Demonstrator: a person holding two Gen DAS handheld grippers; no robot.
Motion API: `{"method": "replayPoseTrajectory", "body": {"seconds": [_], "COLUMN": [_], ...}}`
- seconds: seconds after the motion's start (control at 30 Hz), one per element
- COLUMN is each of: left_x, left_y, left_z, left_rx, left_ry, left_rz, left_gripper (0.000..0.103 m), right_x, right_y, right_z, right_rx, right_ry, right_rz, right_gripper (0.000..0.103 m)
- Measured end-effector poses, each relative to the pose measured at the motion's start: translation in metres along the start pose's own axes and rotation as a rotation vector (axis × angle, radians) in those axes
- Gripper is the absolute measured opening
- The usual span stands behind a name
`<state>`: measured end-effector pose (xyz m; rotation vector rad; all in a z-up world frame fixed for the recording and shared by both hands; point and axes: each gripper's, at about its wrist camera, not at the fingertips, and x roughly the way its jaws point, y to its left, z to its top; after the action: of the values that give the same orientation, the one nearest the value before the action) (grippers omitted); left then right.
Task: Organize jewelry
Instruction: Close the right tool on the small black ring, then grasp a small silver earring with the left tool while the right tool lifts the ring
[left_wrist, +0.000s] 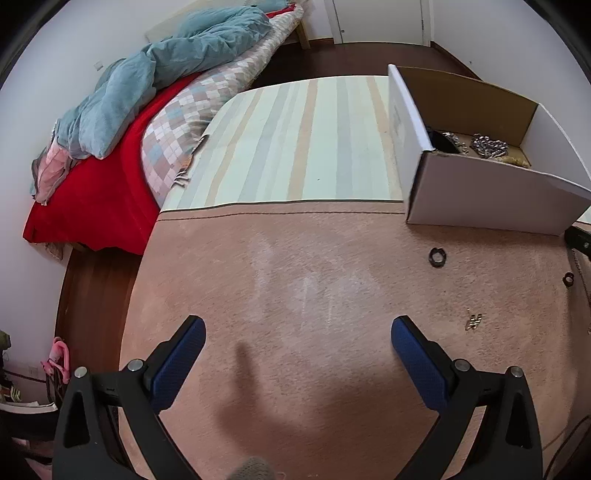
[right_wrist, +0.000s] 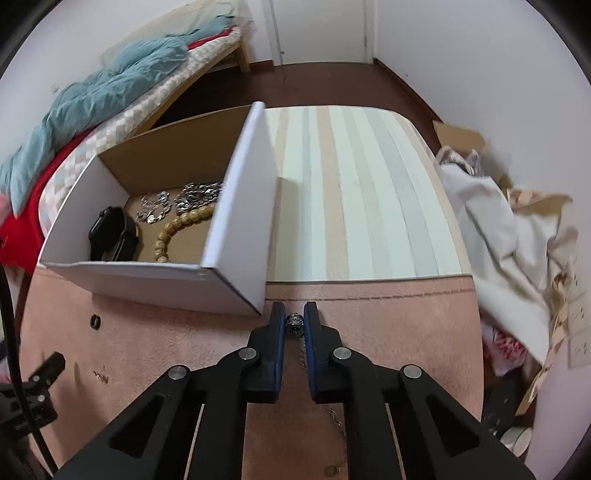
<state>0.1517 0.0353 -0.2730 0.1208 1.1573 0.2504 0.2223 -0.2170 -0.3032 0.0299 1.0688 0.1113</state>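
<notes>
Right gripper (right_wrist: 295, 320) fingers clenched on a silver charm (right_wrist: 294, 322) with chain hanging, near the box (right_wrist: 236, 229) corner. Left gripper (left_wrist: 298, 326) fingers spread, released, over pink carpet (left_wrist: 314, 266).

No readable text, label, brand, number or sign is being shown in either view. A faint greyish patch is being seen on the outer left wall of the white cardboard box (left_wrist: 402, 122), but nothing in it can be made out. Beyond the box's right side in the right wrist view, paper-like sheets (right_wrist: 576, 317) against the wall are being shown with small dark marks, too small and blurred to be read as characters.
</notes>
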Motion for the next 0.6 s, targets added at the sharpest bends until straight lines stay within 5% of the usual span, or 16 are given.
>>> {"method": "replayPoseTrajectory", "body": {"seconds": [0.33,0.5,0.6], "left_x": [-0.003,-0.002,-0.006], "left_y": [-0.038,-0.064,-0.07], "left_z": [0.006,0.002,0.002], "left_rx": [0.013,0.078,0.088], "left_ry": [0.032,0.037,0.013], "left_rz": [-0.212,-0.244,-0.275], "left_gripper": [0.1,0.073,0.047], "right_x": [-0.042,-0.055,-0.059], "right_y": [-0.015,-0.018,-0.019], "right_z": [-0.017,-0.026,-0.03], "right_rx": [0.081,0.104,0.11], "right_ry": [-0.063,-0.074,-0.079], "right_rz": [-0.002,-0.004,-0.009], "right_gripper": [0.01,0.01,0.01]}}
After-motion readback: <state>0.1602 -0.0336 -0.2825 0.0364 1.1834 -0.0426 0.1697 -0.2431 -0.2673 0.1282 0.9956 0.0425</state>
